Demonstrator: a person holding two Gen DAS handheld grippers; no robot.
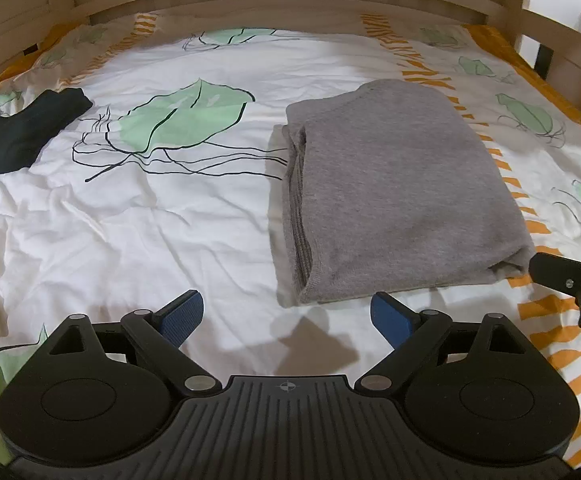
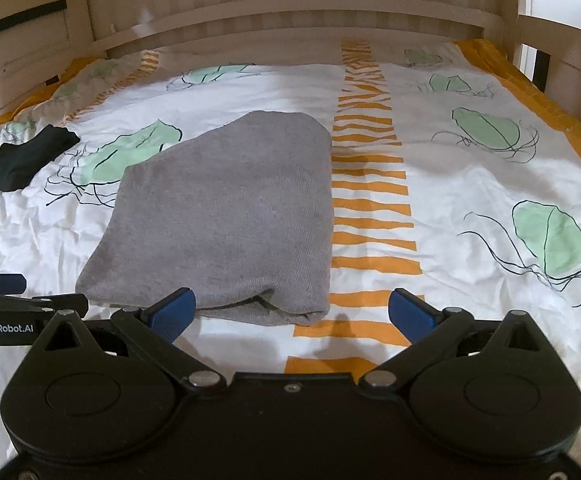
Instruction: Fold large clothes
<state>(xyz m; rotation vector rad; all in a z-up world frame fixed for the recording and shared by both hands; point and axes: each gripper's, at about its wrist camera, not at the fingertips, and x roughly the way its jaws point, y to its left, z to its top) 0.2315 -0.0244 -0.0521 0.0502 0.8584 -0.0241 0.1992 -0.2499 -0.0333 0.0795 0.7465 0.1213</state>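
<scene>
A grey garment (image 1: 394, 192) lies folded into a thick rectangle on the bed; it also shows in the right wrist view (image 2: 226, 224). My left gripper (image 1: 286, 312) is open and empty, just in front of the garment's near left corner. My right gripper (image 2: 290, 312) is open and empty, at the garment's near right corner, with the left blue pad (image 2: 172, 310) close to the fabric edge. The right gripper's tip shows at the right edge of the left wrist view (image 1: 570, 276).
A small black folded cloth (image 1: 26, 132) lies at the far left of the bed (image 2: 30, 158). The white sheet (image 1: 150, 220) has green leaf prints and orange stripes. A wooden headboard (image 2: 290, 12) and side rails surround the bed.
</scene>
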